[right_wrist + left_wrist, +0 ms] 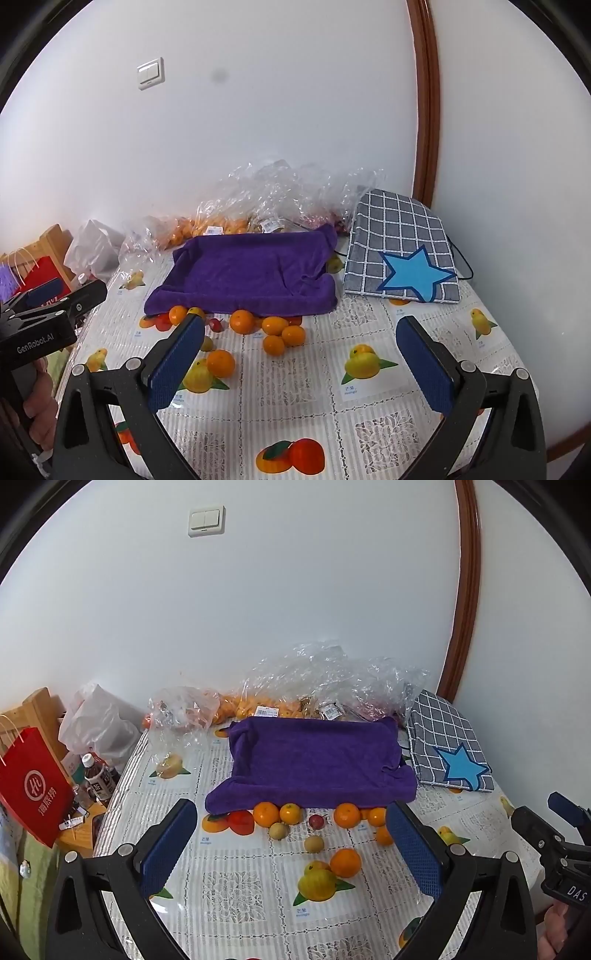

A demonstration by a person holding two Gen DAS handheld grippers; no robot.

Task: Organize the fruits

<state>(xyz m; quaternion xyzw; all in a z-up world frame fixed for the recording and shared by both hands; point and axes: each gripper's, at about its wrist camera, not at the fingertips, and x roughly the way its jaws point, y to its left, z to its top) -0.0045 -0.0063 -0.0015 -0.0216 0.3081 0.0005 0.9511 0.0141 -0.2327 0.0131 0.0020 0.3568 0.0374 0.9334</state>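
**Both grippers wide apart above the fruit table**

Blue-padded, the left gripper [291,842] gapes wide and holds nothing; the right gripper [301,352] likewise, touching nothing. Loose oranges [345,863] and small brownish fruits [314,843] lie scattered on the tablecloth [236,890] just before the purple towel [314,760], whose long axis runs left to right.

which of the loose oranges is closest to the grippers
The lone orange lying on the printed mango picture of the tablecloth. It sits well forward of the others, which cluster along the front edge of the purple towel.
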